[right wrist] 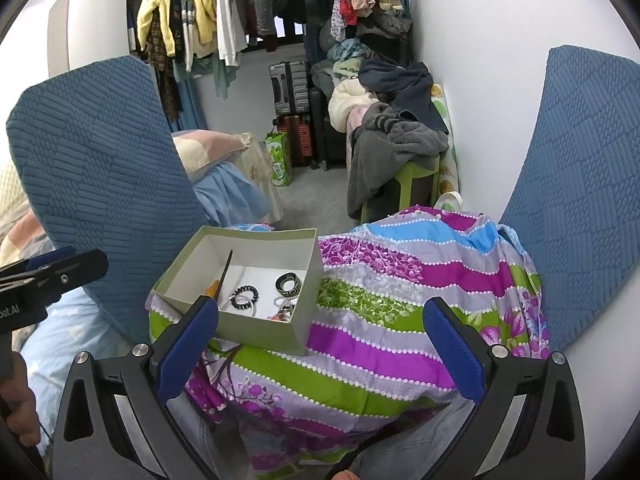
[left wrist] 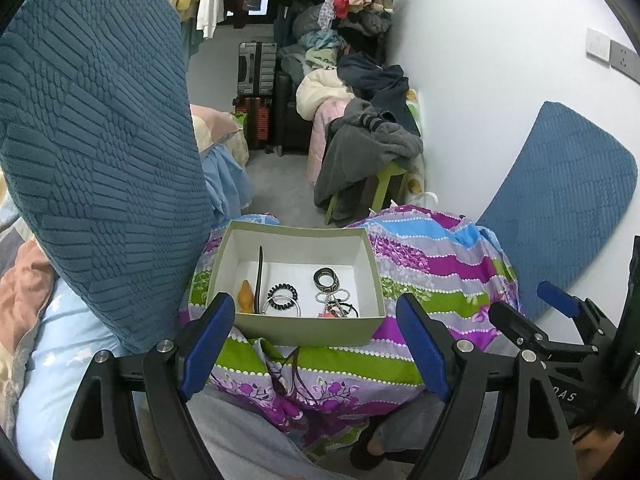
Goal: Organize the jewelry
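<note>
Both grippers empty, fingers wide apart: left gripper [left wrist: 316, 344], right gripper [right wrist: 320, 348]. Box [left wrist: 304, 330] sits on floral cloth [right wrist: 400, 300], holding bangle [left wrist: 326, 278], hair ties [left wrist: 282, 296], comb [left wrist: 261, 276]. Nothing loose outside; looks mostly done or not started, cannot tell.

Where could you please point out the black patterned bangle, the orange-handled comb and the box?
black patterned bangle [left wrist: 325, 277], left wrist view, its band.
orange-handled comb [left wrist: 245, 295], left wrist view, its handle.
box [left wrist: 308, 331], left wrist view, its near wall.
</note>
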